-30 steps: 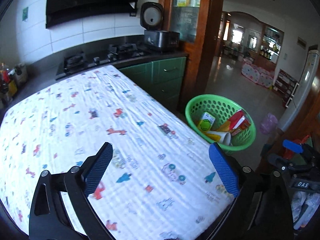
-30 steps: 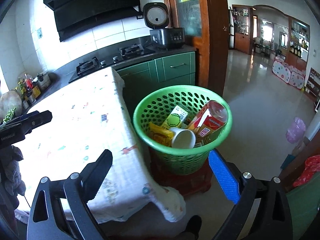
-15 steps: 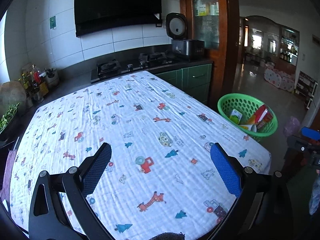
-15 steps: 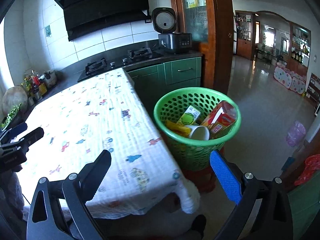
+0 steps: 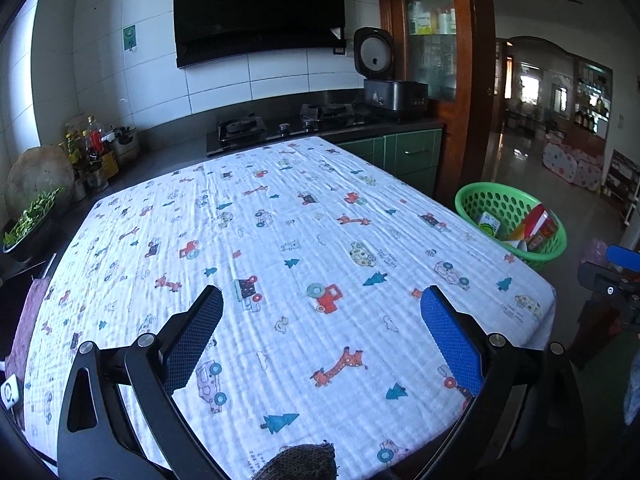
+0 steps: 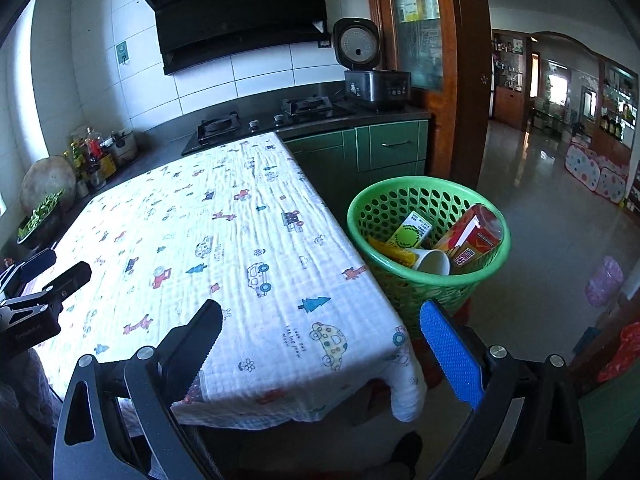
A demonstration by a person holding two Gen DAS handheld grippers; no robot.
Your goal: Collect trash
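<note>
Both grippers, left [image 5: 322, 344] and right [image 6: 320, 348], hover with fingers apart and empty, the trash-filled green basket [image 6: 428, 236] just beyond the right fingers, beside the cloth-covered bench [image 6: 224, 248].

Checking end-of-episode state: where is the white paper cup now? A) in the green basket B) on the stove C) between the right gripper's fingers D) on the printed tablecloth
A: the white paper cup lies on its side in the green basket among the cartons, while the right gripper is open and empty and the printed tablecloth has nothing on it.
</note>
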